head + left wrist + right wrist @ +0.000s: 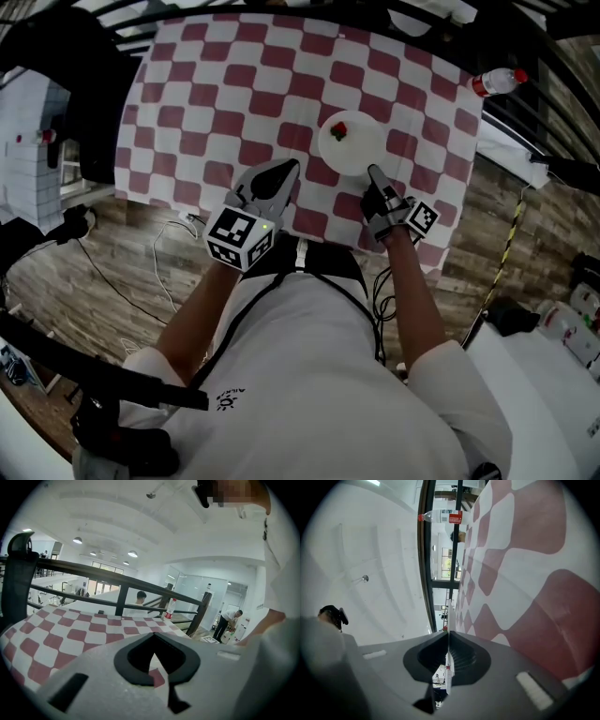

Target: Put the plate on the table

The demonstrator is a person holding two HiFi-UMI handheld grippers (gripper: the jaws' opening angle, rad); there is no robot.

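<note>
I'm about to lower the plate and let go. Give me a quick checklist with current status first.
1. Grip: right gripper shut on the rim of the plate: ok.
2. Load: red item sits on the plate: ok.
3. Landing spot: checkered tablecloth around the plate is bare: ok.
4. Plate already touching the cloth: cannot tell.
5. Other hand: left gripper shut, empty, apart from the plate: ok.
6. Obstacles: bottle at the far corner, well clear: ok.

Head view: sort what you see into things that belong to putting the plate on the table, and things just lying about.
Belongs to the job:
- plate, carrying a small red item
- right hand-held gripper, shut on the plate's near rim
- table with checked cloth

Lying about or idle:
- water bottle by the table's far right corner
- left hand-held gripper, shut and empty
</note>
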